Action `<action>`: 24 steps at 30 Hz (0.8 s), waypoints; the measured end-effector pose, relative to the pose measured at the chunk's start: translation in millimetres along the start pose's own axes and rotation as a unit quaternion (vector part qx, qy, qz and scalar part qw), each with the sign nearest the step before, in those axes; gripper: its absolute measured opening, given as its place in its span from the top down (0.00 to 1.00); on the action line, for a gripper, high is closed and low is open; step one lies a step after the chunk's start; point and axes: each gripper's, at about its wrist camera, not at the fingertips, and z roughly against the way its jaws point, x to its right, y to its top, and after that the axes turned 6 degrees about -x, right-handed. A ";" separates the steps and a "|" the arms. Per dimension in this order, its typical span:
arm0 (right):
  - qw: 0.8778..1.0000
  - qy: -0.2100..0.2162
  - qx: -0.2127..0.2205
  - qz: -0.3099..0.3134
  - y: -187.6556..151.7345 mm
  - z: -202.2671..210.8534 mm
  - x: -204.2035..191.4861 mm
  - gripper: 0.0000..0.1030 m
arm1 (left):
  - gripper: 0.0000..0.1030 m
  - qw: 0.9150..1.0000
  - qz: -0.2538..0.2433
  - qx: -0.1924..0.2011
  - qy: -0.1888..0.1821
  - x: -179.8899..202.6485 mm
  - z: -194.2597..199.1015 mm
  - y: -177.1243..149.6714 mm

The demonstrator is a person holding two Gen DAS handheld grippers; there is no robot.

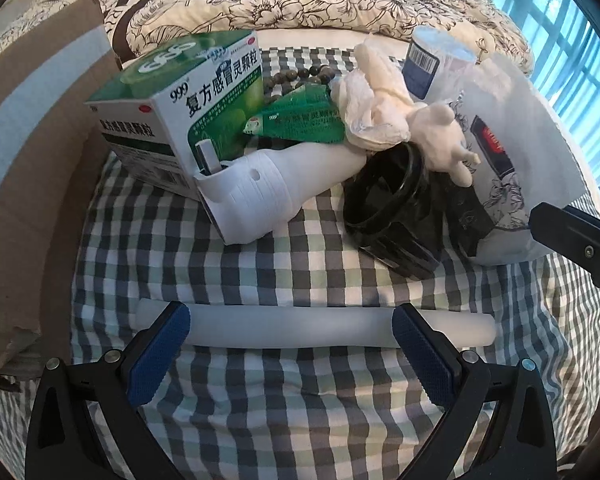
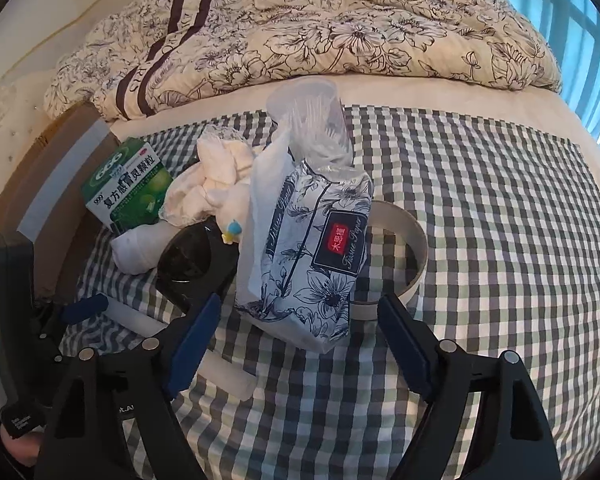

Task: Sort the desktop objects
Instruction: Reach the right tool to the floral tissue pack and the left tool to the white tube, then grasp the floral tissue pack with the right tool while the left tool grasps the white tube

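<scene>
My left gripper (image 1: 292, 338) is open, low over the checked cloth, its blue pads in front of a white stick (image 1: 300, 330) that lies crosswise. Beyond it is a pile: a green-and-white medicine box (image 1: 180, 104), a white bottle (image 1: 276, 188) on its side, a black ribbed cup (image 1: 388, 204), a green sachet (image 1: 300, 120), crumpled tissue (image 1: 364, 96) and a white figurine (image 1: 440, 136). My right gripper (image 2: 300, 340) is open just short of a flowered tissue pack (image 2: 312, 256). A clear plastic cup (image 2: 312, 116) leans behind the pack.
A cardboard box (image 1: 28, 160) borders the cloth on the left. A white ring (image 2: 404, 248) lies right of the tissue pack, and a string of dark beads (image 1: 300, 76) lies behind the sachet. A flowered quilt (image 2: 300, 32) is heaped at the back. Bare checked cloth (image 2: 500, 220) stretches to the right.
</scene>
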 end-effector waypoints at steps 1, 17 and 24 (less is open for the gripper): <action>1.000 0.000 -0.001 0.000 0.4 -2.0 -0.3 0.21 | 0.00 1.000 0.001 0.001 -0.001 0.1 -1.4 0.2; 0.999 -0.047 -0.002 -0.001 3.0 -13.0 -0.6 0.44 | 0.17 0.999 -0.028 0.015 -0.015 -0.5 -1.3 -10.2; 0.998 -0.061 -0.001 -0.003 0.0 -9.4 -0.7 0.65 | 0.56 1.000 -0.019 0.018 0.002 -4.6 8.0 -13.5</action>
